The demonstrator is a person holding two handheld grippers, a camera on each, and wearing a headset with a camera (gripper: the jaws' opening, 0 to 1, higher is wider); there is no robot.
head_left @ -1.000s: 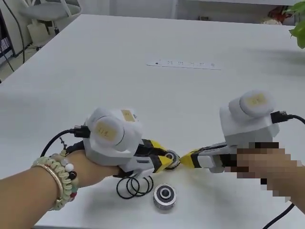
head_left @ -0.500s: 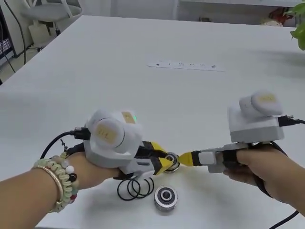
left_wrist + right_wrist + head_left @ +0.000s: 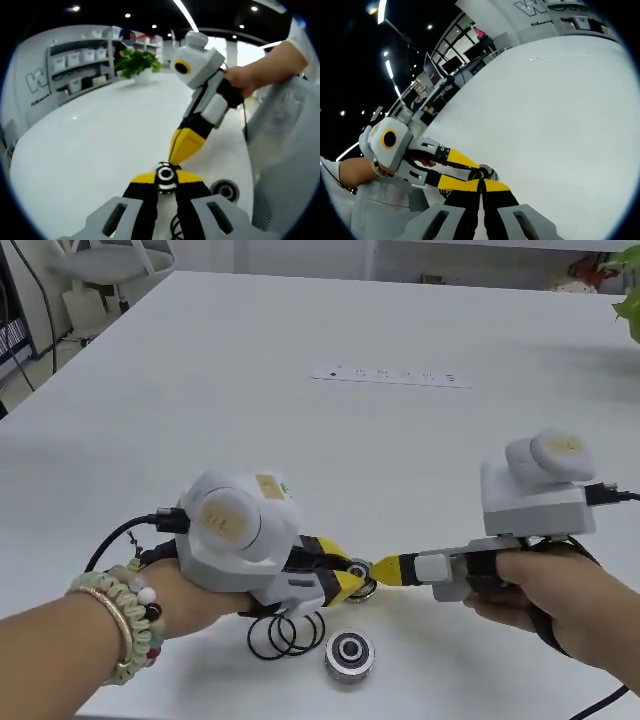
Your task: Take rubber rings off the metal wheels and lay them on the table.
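Nearest to the person, on the white table (image 3: 300, 440), lies a second metal wheel (image 3: 349, 653), just below and to the near side of both jaw tips. Beside it, under the body of the left gripper (image 3: 343, 578), three or four black rubber rings (image 3: 285, 632) lie flat and overlap each other. A little farther, the left gripper has its yellow-tipped jaws clenched on a metal wheel (image 3: 165, 176), which sits between the two tips and is lifted a little from the table. The right gripper (image 3: 382, 569) comes from the opposite side, and its jaws are pressed together into one yellow point. This point touches the rim of the held wheel. I cannot tell if a ring is pinched between them. In the right gripper view the held wheel is directly in front of the closed tips, with the left jaws on both sides of it. Far beyond the jaws a white power strip (image 3: 391, 376) lies on the table, and in the left gripper view a green plant (image 3: 135, 61) stands at the far edge.
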